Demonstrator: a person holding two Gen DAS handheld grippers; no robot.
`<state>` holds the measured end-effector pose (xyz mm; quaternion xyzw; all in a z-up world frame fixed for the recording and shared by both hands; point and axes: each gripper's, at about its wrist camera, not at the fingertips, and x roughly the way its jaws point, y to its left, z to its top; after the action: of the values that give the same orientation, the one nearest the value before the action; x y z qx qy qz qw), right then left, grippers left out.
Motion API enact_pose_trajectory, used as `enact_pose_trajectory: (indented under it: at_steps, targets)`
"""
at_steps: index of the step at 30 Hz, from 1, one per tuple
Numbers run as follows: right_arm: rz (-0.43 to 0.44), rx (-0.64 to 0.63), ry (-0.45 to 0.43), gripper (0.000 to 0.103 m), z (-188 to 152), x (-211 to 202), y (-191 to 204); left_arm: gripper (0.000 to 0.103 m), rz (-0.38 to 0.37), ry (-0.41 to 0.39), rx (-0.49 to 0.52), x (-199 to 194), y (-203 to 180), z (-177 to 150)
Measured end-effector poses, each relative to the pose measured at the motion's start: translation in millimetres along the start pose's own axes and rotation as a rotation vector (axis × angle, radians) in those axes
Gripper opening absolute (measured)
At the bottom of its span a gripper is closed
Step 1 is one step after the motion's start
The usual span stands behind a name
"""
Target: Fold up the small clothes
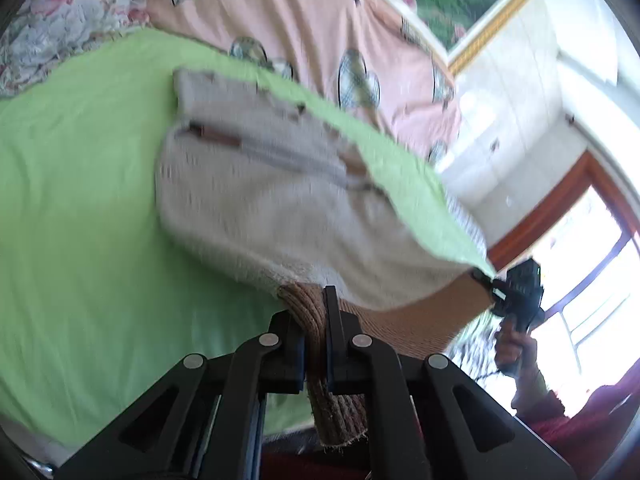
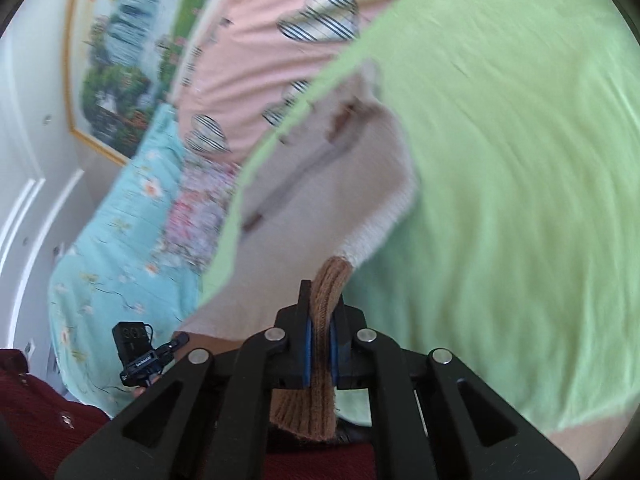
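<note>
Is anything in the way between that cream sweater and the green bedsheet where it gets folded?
Nothing visible. The left gripper and right gripper each clamp the brown ribbed hem of the cream knit sweater, which hangs over bare green bedsheet.

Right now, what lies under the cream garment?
The green sheet lies under the cream garment; what it covers is hidden. Left gripper and right gripper pinch its brown ribbed hem.

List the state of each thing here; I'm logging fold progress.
Left claw: shut on the brown ribbed hem.
Right claw: shut on the brown ribbed hem.
Cream garment: lifted by its brown ribbed hem, stretched between both claws, upper part resting on the bed, not yet folded.
Green sheet: spread out on the bed.
</note>
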<state>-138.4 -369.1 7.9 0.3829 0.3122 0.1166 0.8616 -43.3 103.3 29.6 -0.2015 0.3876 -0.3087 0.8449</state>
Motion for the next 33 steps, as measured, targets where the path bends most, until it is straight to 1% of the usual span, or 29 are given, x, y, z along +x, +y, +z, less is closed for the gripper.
enact_pose_trajectory:
  at_steps: [3,6,7,9,12,13,17,20,23,25,28,31,33]
  targets:
    - [0.057,-0.033,-0.056,0.007,27,6,18,0.005,-0.008,-0.058,0.007,-3,4,26]
    - [0.094,-0.053,-0.110,0.007,61,20,29,0.005,-0.008,-0.122,-0.002,5,11,64]
    - [0.095,-0.055,-0.124,0.007,74,28,30,0.005,-0.010,-0.135,-0.006,8,13,75]
    - [0.094,-0.058,-0.145,0.007,97,42,28,0.005,0.018,-0.173,0.011,20,16,103]
    - [0.066,-0.059,-0.155,0.007,130,69,23,0.005,0.075,-0.197,0.027,47,25,145]
    - [0.037,-0.066,-0.162,0.007,144,83,23,0.005,0.085,-0.199,0.031,56,28,157]
    - [-0.018,-0.036,-0.160,0.007,185,132,15,0.005,0.125,-0.190,0.014,92,46,199]
    - [-0.053,-0.018,-0.140,0.007,208,165,5,0.005,0.140,-0.180,-0.022,114,63,221]
    - [-0.099,-0.005,-0.116,0.007,226,194,-10,0.005,0.155,-0.155,-0.080,143,89,243]
    - [-0.114,0.015,-0.108,0.007,237,210,-21,0.005,0.165,-0.132,-0.099,160,101,251]
    - [-0.152,0.024,-0.097,0.007,251,233,-37,0.006,0.211,-0.105,-0.132,191,124,262]
    - [-0.198,0.029,-0.075,0.007,257,255,-49,0.006,0.257,-0.068,-0.171,219,150,266]
    - [-0.231,0.029,-0.061,0.007,257,268,-59,0.008,0.269,-0.028,-0.184,237,165,263]
